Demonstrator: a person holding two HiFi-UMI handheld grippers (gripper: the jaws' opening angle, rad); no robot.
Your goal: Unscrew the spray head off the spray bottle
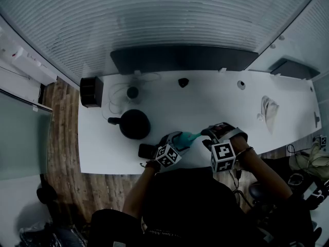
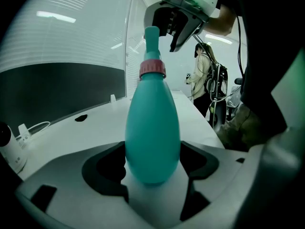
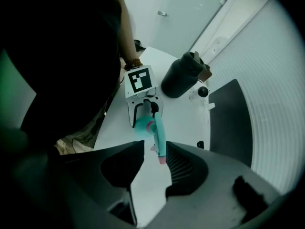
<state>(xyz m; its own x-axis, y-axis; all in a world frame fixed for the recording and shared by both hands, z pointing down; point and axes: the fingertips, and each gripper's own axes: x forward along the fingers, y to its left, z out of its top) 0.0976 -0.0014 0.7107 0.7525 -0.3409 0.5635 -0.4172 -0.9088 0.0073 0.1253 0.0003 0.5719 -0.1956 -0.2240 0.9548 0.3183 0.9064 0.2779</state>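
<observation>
On my feed the work surface is a long white table (image 1: pixel 288 122) set against a glass wall with lowered blinds (image 1: pixel 164 14), and a low dark panel (image 1: pixel 180 58) stands along its far edge. Wood-plank floor (image 1: pixel 61 138) shows off the table's left end. Reading across from the left, I see a black cylinder (image 1: pixel 91 91) at the corner, a loop of white cable (image 1: pixel 117 94) just beside it, and a squat black jug (image 1: pixel 134 123) nearer me. Next comes the left gripper (image 1: pixel 176 142), its jaws closed firmly around the fat lower body of the teal spray bottle (image 2: pixel 152 128), holding it clear of the table at the near edge. The bottle's pink collar (image 2: pixel 152 69) and spray head (image 3: pixel 159 135) point towards the right gripper (image 3: pixel 153 161). That gripper's jaws stand partly apart with the spray head's tip between them. The tip lies close by one ribbed pad and well clear of the other, so I read it as not gripped. Further right a crumpled white cloth (image 1: pixel 269 109) lies on the table, and the left gripper view shows a person (image 2: pixel 202 80) with a backpack standing beyond the far end. The only print I can make out is the black-and-white square markers on the left cube (image 1: pixel 168 156) and the right cube (image 1: pixel 223 157).
</observation>
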